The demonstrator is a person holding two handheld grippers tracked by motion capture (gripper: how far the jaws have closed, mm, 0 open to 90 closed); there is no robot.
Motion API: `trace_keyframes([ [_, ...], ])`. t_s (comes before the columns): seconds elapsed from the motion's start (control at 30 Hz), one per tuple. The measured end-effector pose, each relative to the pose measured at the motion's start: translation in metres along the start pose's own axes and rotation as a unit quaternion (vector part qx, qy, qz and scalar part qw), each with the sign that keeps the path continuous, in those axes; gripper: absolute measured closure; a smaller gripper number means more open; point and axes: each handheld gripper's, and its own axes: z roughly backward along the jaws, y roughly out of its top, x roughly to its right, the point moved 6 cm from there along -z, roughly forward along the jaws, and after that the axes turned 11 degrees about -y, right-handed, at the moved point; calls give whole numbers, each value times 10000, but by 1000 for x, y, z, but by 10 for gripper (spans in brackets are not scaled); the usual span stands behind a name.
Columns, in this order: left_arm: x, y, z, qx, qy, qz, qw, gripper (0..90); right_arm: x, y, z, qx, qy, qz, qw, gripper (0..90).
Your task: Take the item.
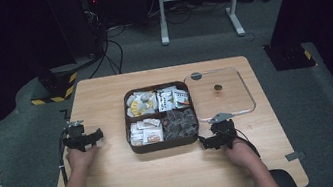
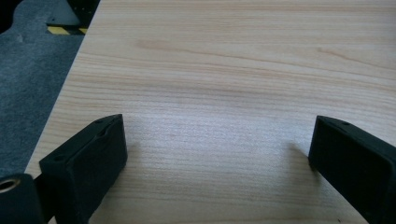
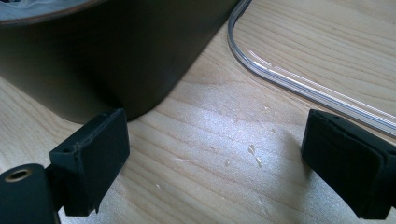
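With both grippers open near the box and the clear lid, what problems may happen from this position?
1. The right gripper sits close to the clear lid and the dark box; a careless move may push either one across the table.
2. The lid is transparent and its rim is thin, so a grasp may miss or slip.
3. The left gripper rests near the table's left edge and could slide off.

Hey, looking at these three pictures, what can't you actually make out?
- Packets in the brown tray, high view: print too small to read.
- Tray contents, right gripper view: hidden behind its dark wall.
- Clear lid, right gripper view: cut off by the frame edges.
- Small round object on the lid, high view: too small to identify.
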Motion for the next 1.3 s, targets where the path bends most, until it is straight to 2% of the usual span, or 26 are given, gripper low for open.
trace_keyframes([
  [0.13,0,0,1,-39,-13,-12,10000,76,0,0,0,1,0,0,10000,78],
  [0.2,-1,2,4,3,-21,54,10000,170,0,0,0,1,0,0,10000,77],
  [0.23,-1,3,4,-31,-77,82,9999,183,0,0,0,1,-1,0,10000,77],
  [0.33,0,6,4,-186,-270,-13,9995,173,0,0,0,1,0,0,10000,78],
  [0.37,2,6,5,-242,-342,-129,9990,231,0,0,0,1,0,0,10000,77],
  [0.47,4,7,5,-279,-388,-206,9986,251,0,0,0,0,0,-1,10000,77],
  [0.5,7,9,6,-303,-483,-245,9981,259,0,0,0,1,1,1,10000,77],
  [0.6,10,13,8,-313,-582,-342,9972,269,0,0,0,0,0,1,10000,77],
  [0.73,11,20,14,-228,-748,-271,9966,316,0,0,0,-5,-1,-10,10000,77],
  [0.87,13,25,20,-105,-952,-298,9950,325,0,0,0,-6,-2,-12,10000,77],
  [0.9,14,26,21,-142,-1028,-305,9941,324,0,0,0,-5,-2,-13,10000,77],
  [1.07,17,30,23,-243,-1139,-378,9925,323,0,0,0,-9,-2,-15,10000,77],
  [1.17,23,36,27,-140,-1200,-568,9911,332,0,0,0,-11,-2,-17,10000,77],
  [1.3,31,40,28,-265,-1405,-740,9869,352,0,0,0,-10,-1,-18,10000,77],
])
